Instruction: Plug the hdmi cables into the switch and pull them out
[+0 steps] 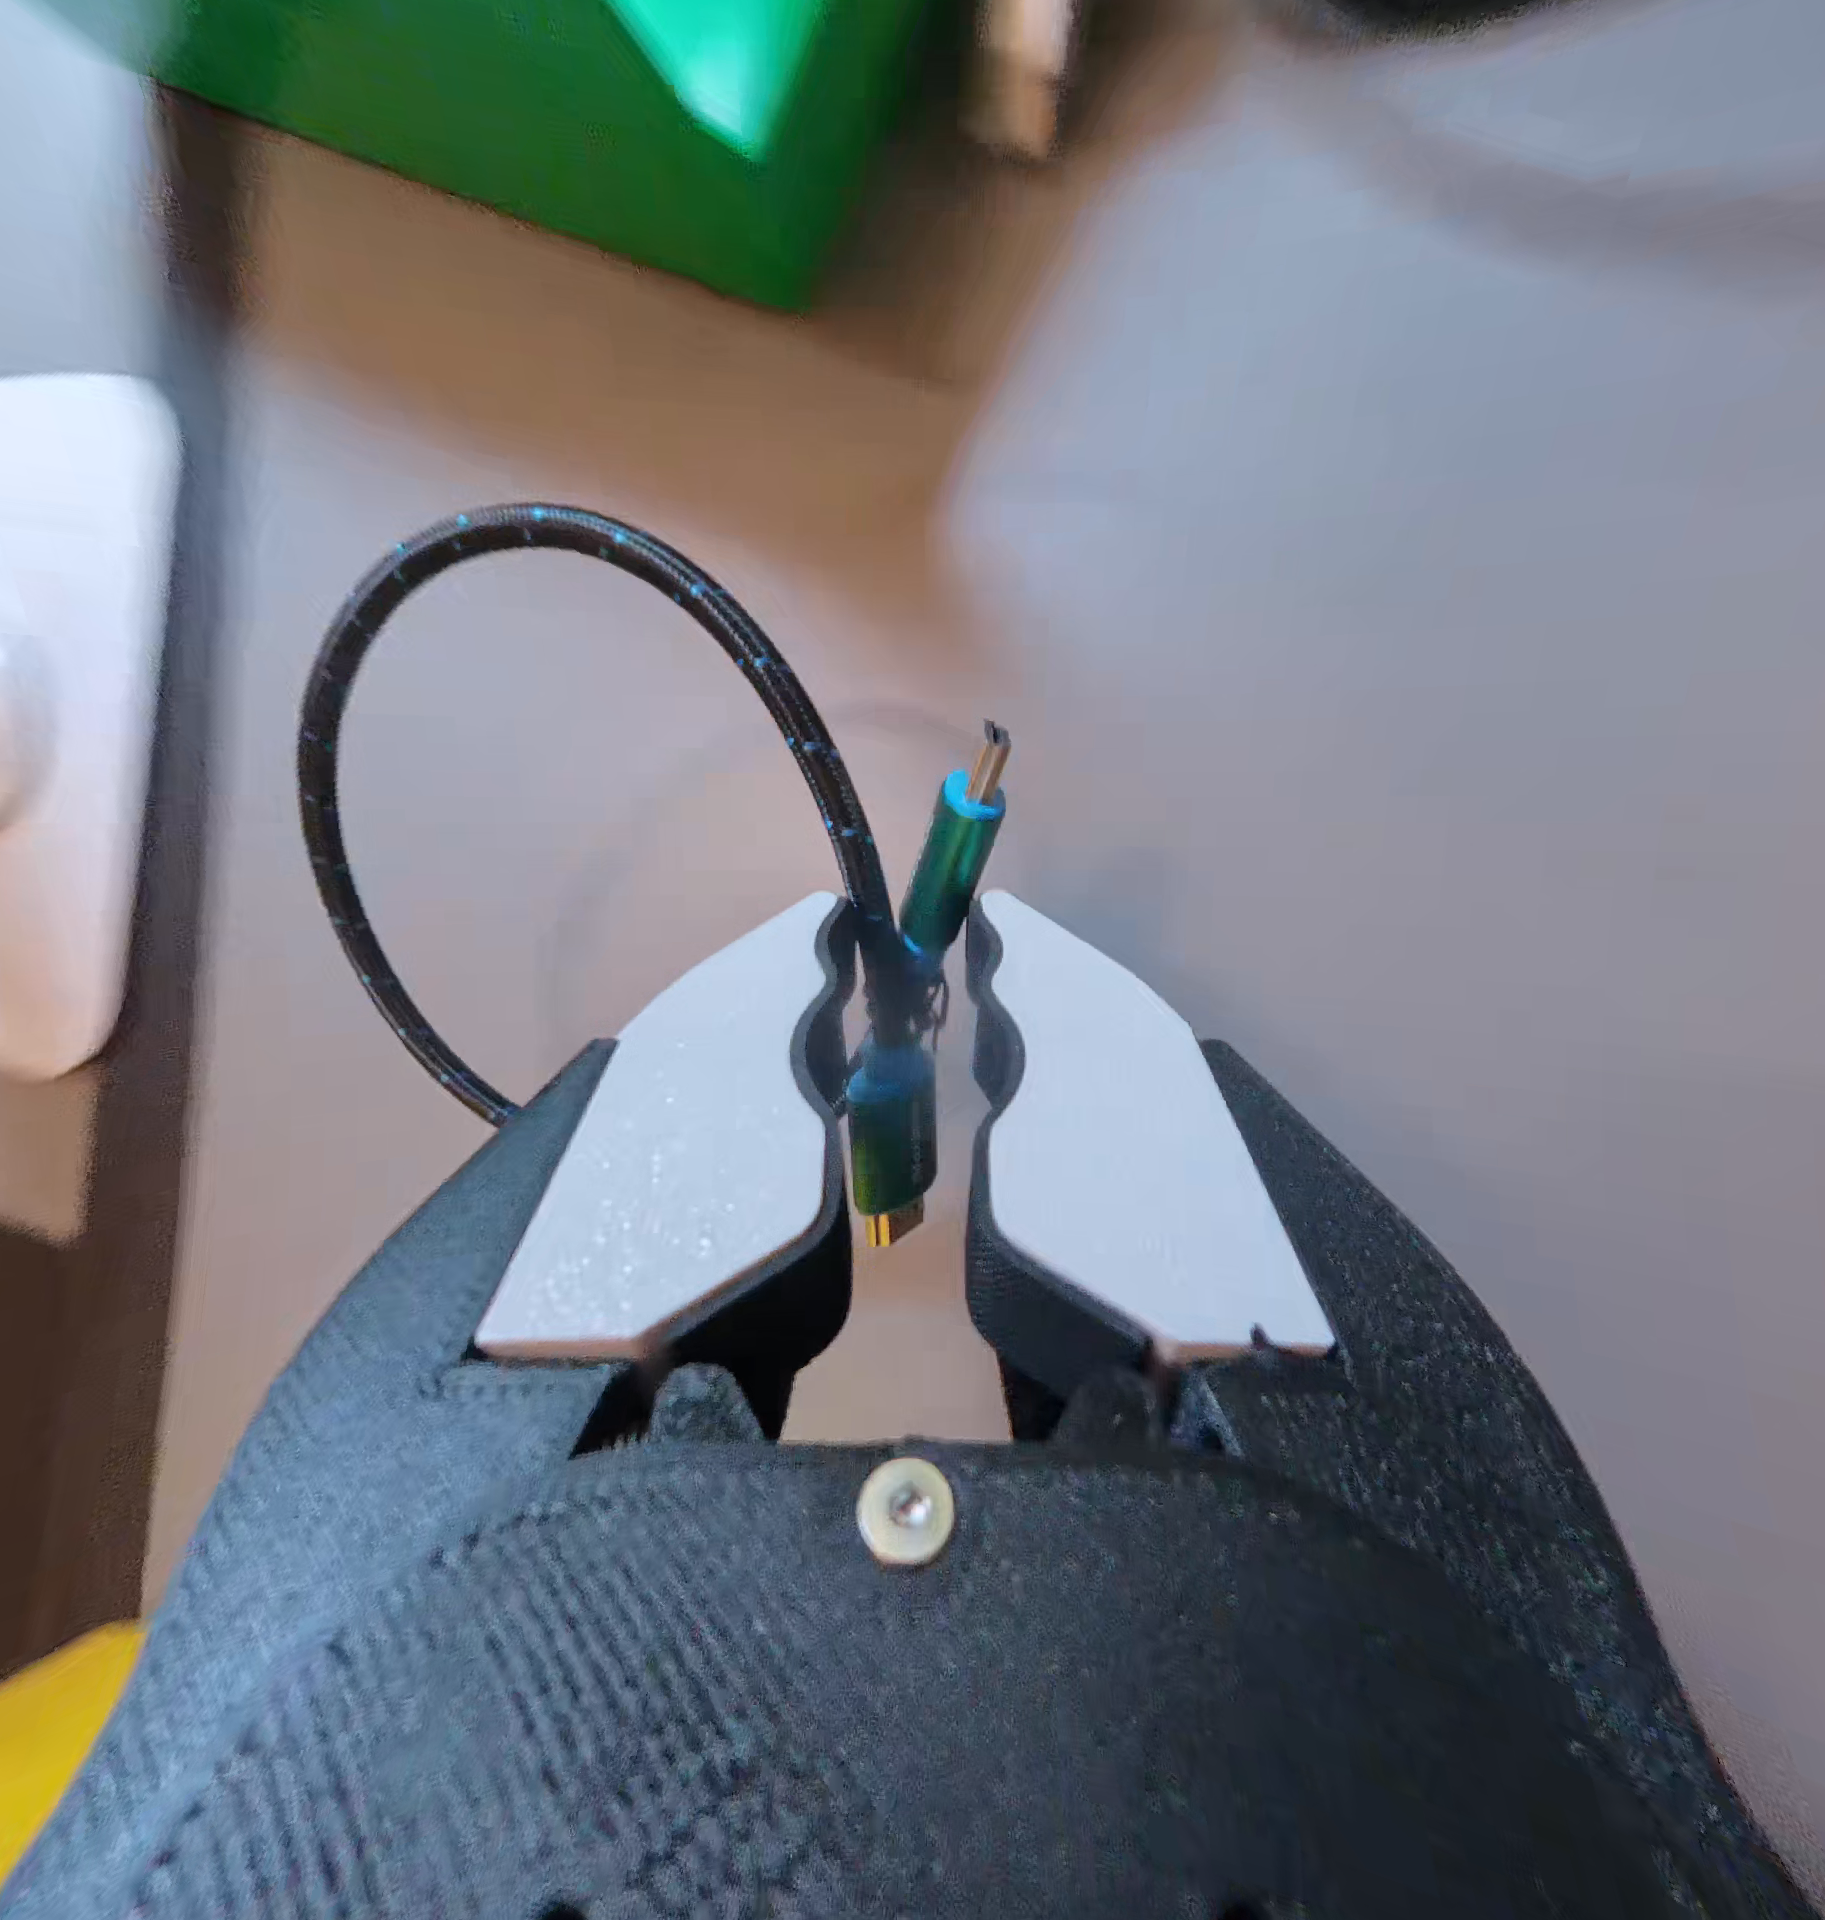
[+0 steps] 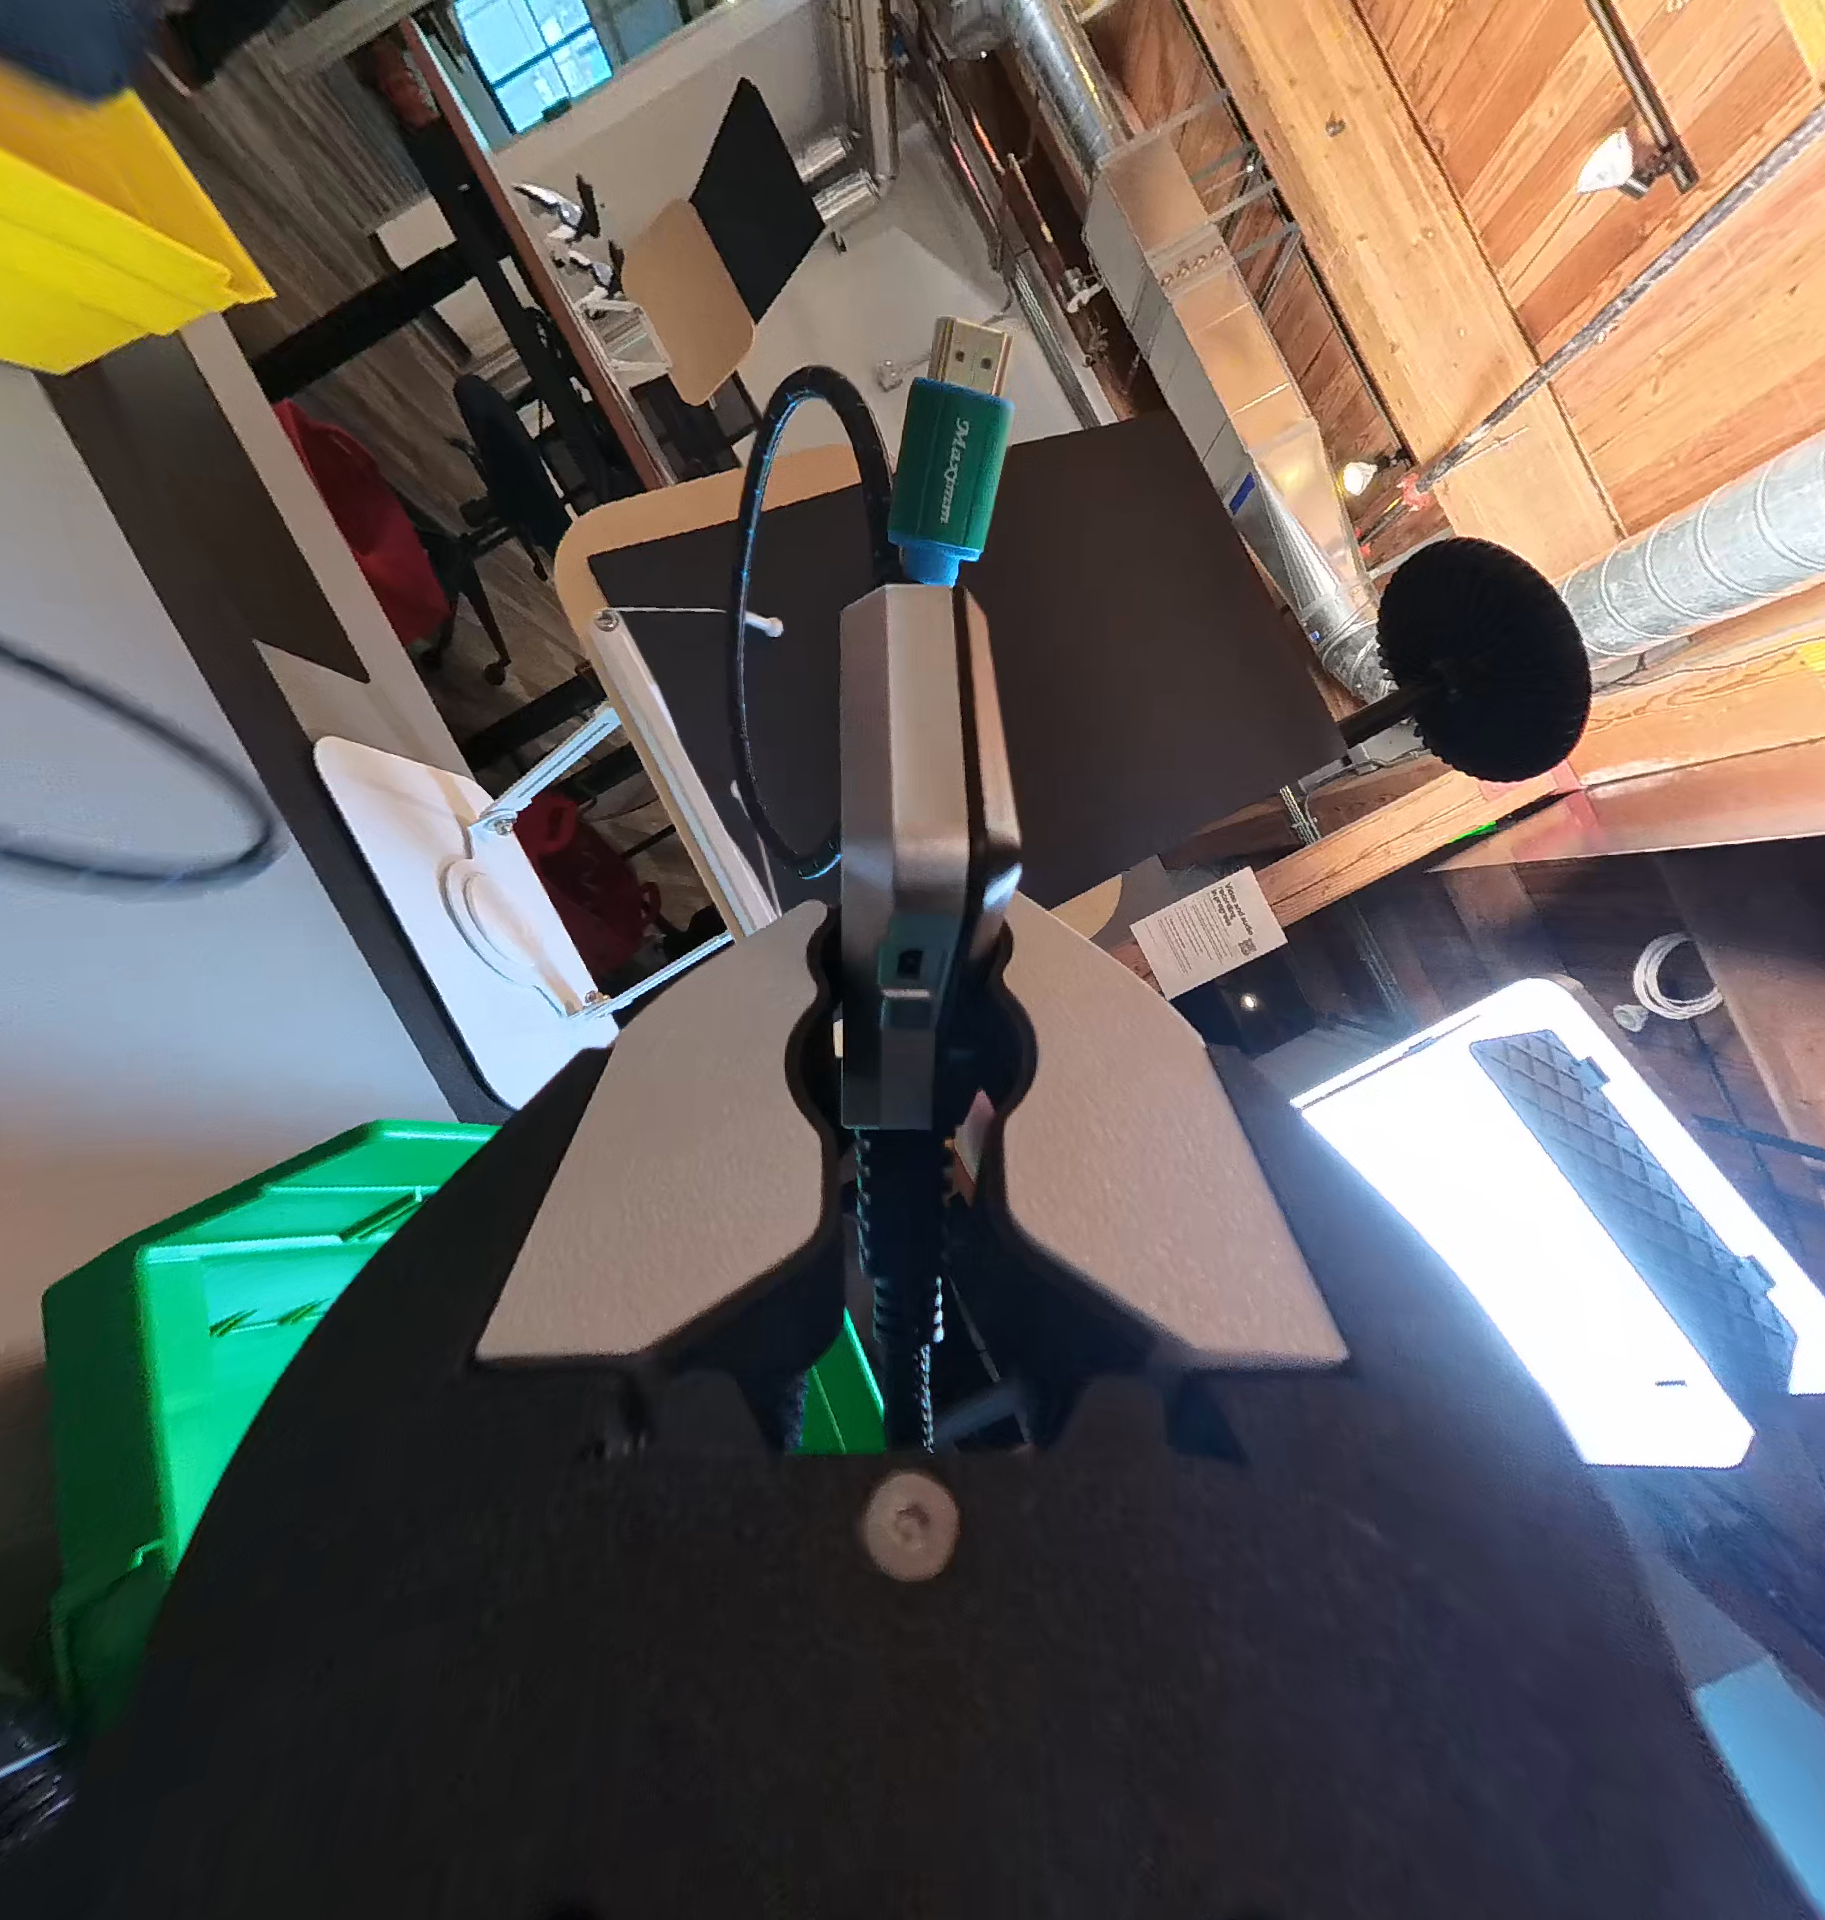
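Note:
My left gripper is shut on a short black braided HDMI cable where it crosses itself. One green connector sticks out forward past the fingertips. The other green connector points back between the fingers. The cable loops to the left above the table. My right gripper is shut on the grey metal switch, held end-on and raised. A green connector shows just past the switch with its gold plug pointing away, and its cable loops left. A braided cable runs from under the switch toward the camera.
A green bin stands ahead of the left gripper and also shows in the right wrist view. A yellow bin sits at the upper left. A white block lies at the left. A loose black cable lies on the white table. Some 25 cm of space lies between my two pairs of fingers.

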`<state>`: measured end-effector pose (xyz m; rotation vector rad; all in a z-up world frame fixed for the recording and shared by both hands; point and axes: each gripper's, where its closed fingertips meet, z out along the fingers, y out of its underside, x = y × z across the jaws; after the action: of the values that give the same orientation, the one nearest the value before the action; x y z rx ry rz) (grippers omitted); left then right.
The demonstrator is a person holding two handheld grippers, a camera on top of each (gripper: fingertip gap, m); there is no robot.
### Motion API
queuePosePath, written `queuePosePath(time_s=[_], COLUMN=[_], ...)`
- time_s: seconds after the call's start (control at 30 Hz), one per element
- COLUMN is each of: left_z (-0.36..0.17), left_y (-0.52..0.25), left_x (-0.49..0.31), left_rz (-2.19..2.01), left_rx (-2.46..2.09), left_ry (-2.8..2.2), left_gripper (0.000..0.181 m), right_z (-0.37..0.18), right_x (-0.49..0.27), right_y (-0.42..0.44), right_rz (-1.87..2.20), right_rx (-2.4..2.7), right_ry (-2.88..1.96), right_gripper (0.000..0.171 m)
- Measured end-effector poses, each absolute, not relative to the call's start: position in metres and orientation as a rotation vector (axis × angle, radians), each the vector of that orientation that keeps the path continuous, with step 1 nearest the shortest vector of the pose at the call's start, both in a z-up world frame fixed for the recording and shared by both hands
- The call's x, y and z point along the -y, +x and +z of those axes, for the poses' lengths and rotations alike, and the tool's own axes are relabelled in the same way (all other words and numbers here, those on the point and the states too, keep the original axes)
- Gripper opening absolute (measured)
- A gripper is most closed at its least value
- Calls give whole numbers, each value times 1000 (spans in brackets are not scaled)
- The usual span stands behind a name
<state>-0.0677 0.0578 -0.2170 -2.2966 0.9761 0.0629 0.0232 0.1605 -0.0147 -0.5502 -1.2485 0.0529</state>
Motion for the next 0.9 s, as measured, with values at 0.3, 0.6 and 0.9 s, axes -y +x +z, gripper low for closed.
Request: queuePosePath(time_s=[0.3,0.6,0.9], left_z=[-76,-108,-142], left_y=[-133,-76,-61], left_x=[-40,-58,-62], left_rz=[686,767,635], left_rx=[-637,-919,-976], left_ry=[-2044,-2013,-2104], left_gripper=[20,20,20], right_z=[-62,-126,-151], right_x=[-154,-114,-104], right_y=[2,-26,-25], right_rz=[15,73,191], right_rx=[1459,1725,1859], right_ry=[-566,-556,-622], right_gripper=[22,22,23])
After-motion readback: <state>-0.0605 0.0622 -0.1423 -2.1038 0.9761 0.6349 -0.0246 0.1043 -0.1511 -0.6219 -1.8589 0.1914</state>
